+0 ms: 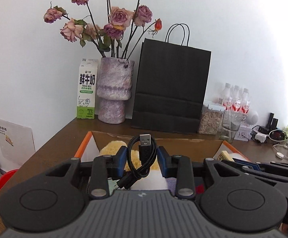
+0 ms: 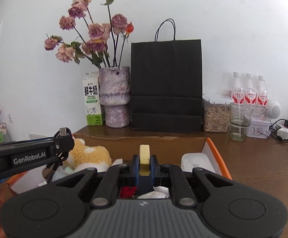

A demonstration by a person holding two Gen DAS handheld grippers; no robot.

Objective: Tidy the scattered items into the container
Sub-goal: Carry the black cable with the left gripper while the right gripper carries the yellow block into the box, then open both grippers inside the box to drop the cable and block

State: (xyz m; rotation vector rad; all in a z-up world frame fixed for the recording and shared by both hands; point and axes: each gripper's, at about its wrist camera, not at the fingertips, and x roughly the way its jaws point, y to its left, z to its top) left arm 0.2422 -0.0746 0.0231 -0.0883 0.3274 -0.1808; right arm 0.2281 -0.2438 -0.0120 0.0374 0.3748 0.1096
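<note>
My left gripper (image 1: 143, 158) is shut on a coiled black USB cable (image 1: 144, 152), whose plug points upward. It hovers over the near part of an open cardboard box with an orange rim (image 1: 159, 141). A yellow plush toy (image 1: 112, 148) lies inside the box. My right gripper (image 2: 144, 163) is shut on a small pale-yellow pack (image 2: 144, 154), also above the box (image 2: 153, 144). The right wrist view shows the left gripper (image 2: 66, 140) at the left with the cable plug (image 2: 63, 131). In the box are the plush toy (image 2: 88, 154), a white item (image 2: 195, 162), and tissues and cloth.
Against the wall behind the box stand a milk carton (image 2: 92, 99), a purple vase of dried roses (image 2: 116, 97), a black paper bag (image 2: 165, 85), a grain jar (image 2: 216, 115), a glass (image 2: 240, 123) and three bottles (image 2: 248, 91). Chargers and cables (image 2: 284, 132) lie at the right.
</note>
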